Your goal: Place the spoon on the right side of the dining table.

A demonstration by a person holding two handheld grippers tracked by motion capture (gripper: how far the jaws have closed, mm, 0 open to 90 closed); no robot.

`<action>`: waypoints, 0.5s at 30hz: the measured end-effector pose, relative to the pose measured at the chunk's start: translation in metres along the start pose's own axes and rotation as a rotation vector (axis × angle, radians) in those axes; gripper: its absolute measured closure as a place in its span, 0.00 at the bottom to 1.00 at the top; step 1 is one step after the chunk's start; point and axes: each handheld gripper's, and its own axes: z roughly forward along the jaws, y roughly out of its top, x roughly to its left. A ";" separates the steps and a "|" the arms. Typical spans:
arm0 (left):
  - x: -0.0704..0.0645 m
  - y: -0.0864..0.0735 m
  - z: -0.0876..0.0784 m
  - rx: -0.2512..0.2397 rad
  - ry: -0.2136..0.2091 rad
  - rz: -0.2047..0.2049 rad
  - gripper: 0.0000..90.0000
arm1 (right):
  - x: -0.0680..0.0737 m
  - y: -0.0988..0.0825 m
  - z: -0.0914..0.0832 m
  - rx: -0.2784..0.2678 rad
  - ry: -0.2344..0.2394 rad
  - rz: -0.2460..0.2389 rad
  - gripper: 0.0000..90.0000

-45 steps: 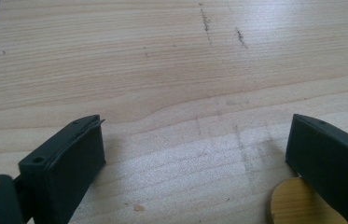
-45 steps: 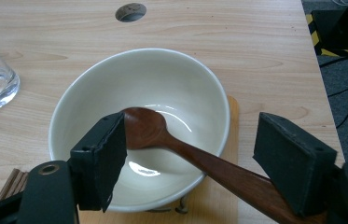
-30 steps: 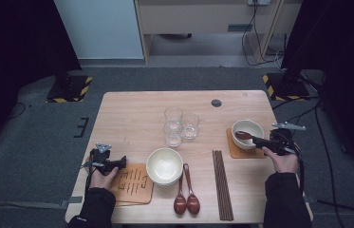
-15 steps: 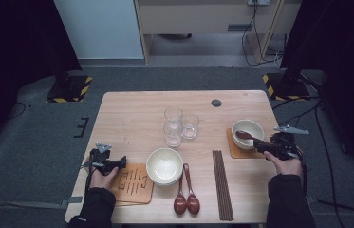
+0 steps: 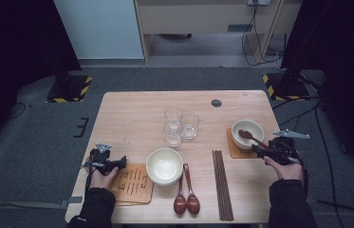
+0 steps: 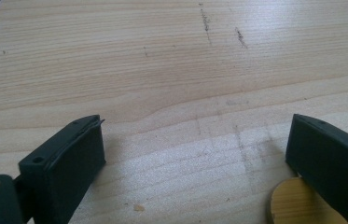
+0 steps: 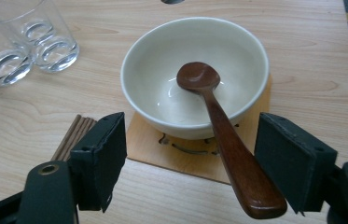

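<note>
Right gripper view, spoon (image 7: 227,140) w/ bowl (image 7: 195,79), right tool (image 7: 190,163) open, hardly moved

Wooden spoon (image 5: 249,137) in white bowl (image 5: 247,131) beside right gripper (image 5: 256,150)

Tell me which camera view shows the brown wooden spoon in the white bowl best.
The right gripper view: the brown wooden spoon is large there, head inside the white bowl, handle leaning over the rim between open jaws. The high view shows it small. The left gripper view faces bare table.
</note>
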 end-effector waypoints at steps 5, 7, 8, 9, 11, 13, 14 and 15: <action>0.000 0.000 0.000 0.000 0.000 0.000 0.04 | 0.007 -0.001 0.000 0.002 0.023 -0.011 0.29; 0.000 0.000 0.000 0.000 0.000 0.000 0.04 | 0.009 -0.001 -0.001 0.001 0.029 -0.010 0.29; 0.000 0.000 0.000 0.000 0.000 0.000 0.04 | 0.010 -0.001 -0.001 0.002 0.033 -0.012 0.29; 0.000 0.000 0.000 0.000 0.000 0.000 0.04 | 0.012 -0.002 -0.001 0.003 0.038 -0.011 0.29; 0.000 0.000 0.000 0.000 0.000 0.000 0.04 | 0.014 -0.003 -0.001 0.005 0.047 -0.008 0.29; 0.000 0.000 0.000 0.000 0.000 0.000 0.04 | 0.015 -0.003 -0.001 0.008 0.053 -0.013 0.30; 0.000 0.000 0.000 0.000 0.000 0.000 0.04 | 0.016 -0.003 -0.001 0.009 0.056 -0.011 0.30; 0.000 0.000 0.000 0.000 0.000 0.000 0.04 | 0.017 -0.003 -0.001 0.010 0.058 -0.011 0.30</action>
